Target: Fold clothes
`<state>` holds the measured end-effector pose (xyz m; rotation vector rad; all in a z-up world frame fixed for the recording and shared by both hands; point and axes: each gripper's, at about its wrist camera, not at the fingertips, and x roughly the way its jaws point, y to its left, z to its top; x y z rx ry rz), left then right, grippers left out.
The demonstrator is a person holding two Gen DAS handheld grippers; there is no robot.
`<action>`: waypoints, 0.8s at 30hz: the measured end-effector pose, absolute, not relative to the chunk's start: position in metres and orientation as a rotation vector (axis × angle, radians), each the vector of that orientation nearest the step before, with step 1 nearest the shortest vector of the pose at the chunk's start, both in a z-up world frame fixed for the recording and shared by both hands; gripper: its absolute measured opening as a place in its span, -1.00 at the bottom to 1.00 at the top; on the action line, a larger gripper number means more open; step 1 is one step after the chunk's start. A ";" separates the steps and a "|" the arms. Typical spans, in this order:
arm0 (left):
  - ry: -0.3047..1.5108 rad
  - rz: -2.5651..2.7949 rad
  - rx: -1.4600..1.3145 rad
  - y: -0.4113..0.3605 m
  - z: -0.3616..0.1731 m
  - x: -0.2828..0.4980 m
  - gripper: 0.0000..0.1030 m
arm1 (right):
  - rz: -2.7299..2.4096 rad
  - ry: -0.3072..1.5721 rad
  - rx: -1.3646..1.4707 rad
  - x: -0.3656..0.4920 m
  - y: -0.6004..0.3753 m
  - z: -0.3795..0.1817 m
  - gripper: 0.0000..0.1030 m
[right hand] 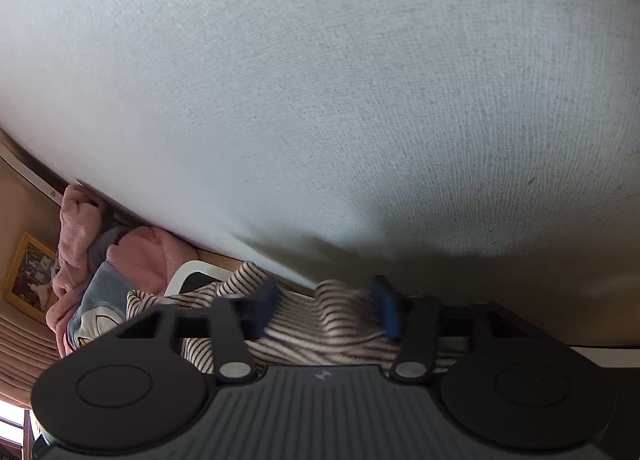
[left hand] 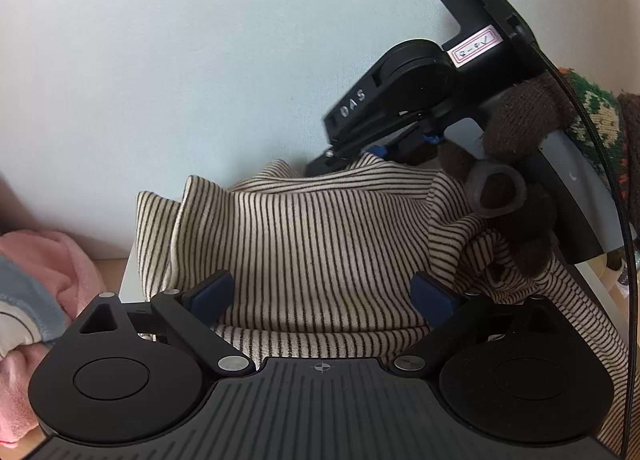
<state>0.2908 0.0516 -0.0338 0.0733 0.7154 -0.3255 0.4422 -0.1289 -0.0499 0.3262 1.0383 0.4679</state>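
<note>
A cream garment with thin dark stripes (left hand: 320, 228) lies bunched on a white surface against the wall. My left gripper (left hand: 322, 294) is open, its blue pads (left hand: 214, 292) wide apart, with the cloth's near part lying between them. My right gripper (left hand: 332, 148) is held by a hand in a brown knit glove (left hand: 520, 120) and reaches down to the garment's far edge by the wall. In the right wrist view a ridge of the striped garment (right hand: 320, 324) sits between the right gripper's (right hand: 326, 306) narrowly parted fingers. The pads are not visibly pressing on it.
A pale textured wall (left hand: 200, 60) stands right behind the garment. Pink and blue fleece clothes (left hand: 52, 260) are heaped at the left, also seen in the right wrist view (right hand: 148, 256). A white rounded edge (right hand: 188, 272) and a framed picture (right hand: 28, 272) lie farther left.
</note>
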 end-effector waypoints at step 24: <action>0.621 -0.487 -0.197 0.148 0.040 0.298 0.94 | 0.485 0.835 0.431 0.219 -0.132 -0.034 -0.91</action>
